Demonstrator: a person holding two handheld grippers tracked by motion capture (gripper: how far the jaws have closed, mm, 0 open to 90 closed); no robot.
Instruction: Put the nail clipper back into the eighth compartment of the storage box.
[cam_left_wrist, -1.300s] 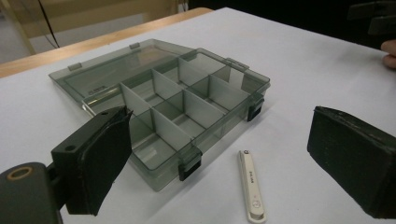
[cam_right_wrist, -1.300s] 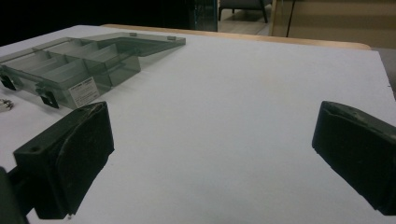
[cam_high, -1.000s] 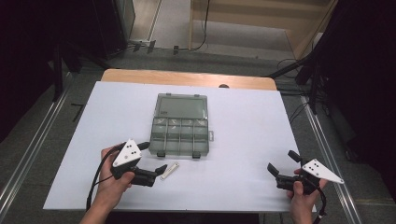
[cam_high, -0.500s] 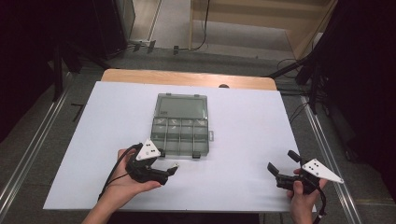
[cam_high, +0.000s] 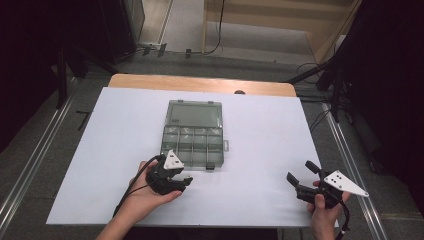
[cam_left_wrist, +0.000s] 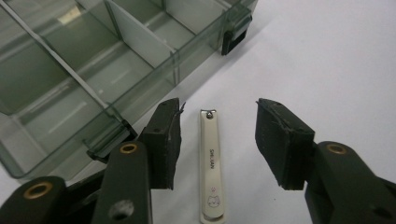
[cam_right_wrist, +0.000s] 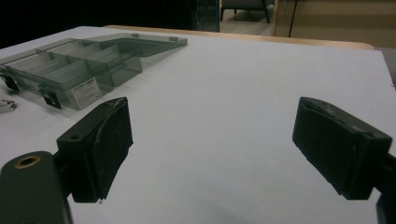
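**Left jaws closing around a nail clipper beside the organizer box**

The left gripper (cam_high: 186, 179) sits low over the white table sheet (cam_high: 260, 130), just off the near edge of the clear organizer box (cam_high: 192, 132), whose lid lies open toward the far side. To the right of that gripper the sheet is bare all the way to the right gripper (cam_high: 299, 176), which is held well apart near the sheet's right front corner; the sheet's front edge runs close under both hands.

In the left gripper view, the nail clipper (cam_left_wrist: 211, 163) lies flat on the sheet between the two black jaws, its long axis running along the jaws, the riveted end pointing away from the hand and the end with the small printed face (a cat, it seems) nearest the camera. The jaws have just been closing and now stand narrow, the left pad (cam_left_wrist: 166, 135) just beside the clipper, the right pad with a gap yet; neither presses on it. The box's front wall and a black latch (cam_left_wrist: 232, 39) lie just past the left jaw.

The right gripper view shows its own jaws spread wide over bare sheet, with nothing between them, and the box off to the left.
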